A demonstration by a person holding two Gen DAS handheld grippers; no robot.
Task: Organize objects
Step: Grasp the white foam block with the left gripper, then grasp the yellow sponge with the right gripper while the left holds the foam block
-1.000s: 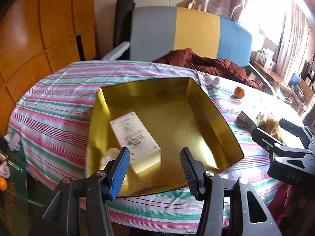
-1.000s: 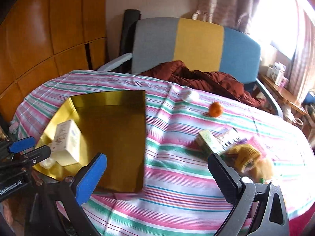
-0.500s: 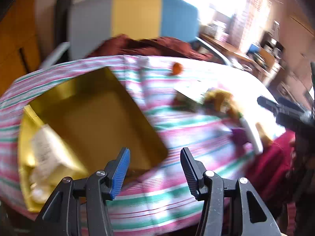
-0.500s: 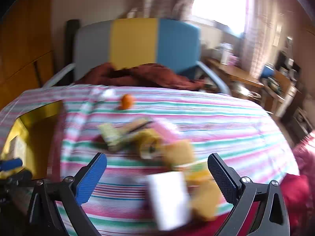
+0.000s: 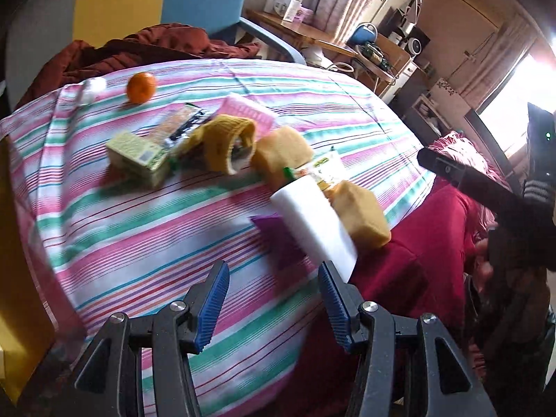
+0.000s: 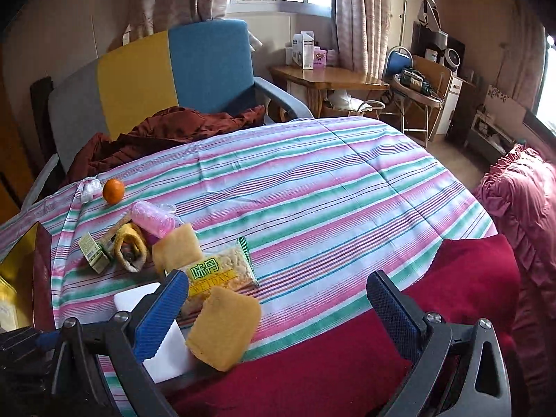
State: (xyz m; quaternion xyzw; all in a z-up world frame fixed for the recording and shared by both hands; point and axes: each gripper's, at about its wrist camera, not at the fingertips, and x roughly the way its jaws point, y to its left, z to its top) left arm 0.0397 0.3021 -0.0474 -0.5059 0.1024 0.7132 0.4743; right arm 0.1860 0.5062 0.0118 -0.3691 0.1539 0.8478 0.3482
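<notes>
A heap of loose items lies on the striped tablecloth (image 5: pixel 121 236): a white block (image 5: pixel 314 222), two tan sponges (image 5: pixel 361 219), a yellow knitted piece (image 5: pixel 226 140), a green carton (image 5: pixel 137 154), a pink pack (image 5: pixel 248 114), a purple item (image 5: pixel 269 226) and an orange (image 5: pixel 140 86). A noodle packet (image 6: pixel 220 272) shows in the right wrist view. My left gripper (image 5: pixel 274 307) is open just short of the white block, holding nothing. My right gripper (image 6: pixel 278 307) is open above the table's near edge, with a tan sponge (image 6: pixel 222 330) and the white block (image 6: pixel 163 344) by its left finger.
The gold box (image 6: pixel 21 271) sits at the far left of the table. A multicoloured armchair (image 6: pixel 166 73) with a dark red cloth (image 6: pixel 166 132) stands behind. A red cushion (image 6: pixel 347 358) lies below the near edge. A wooden side table (image 6: pixel 330 78) stands by the window.
Both grippers have swung right, away from the gold box and toward the heap of loose items. The box has slid out to the left edge of both views. Both stay open.
</notes>
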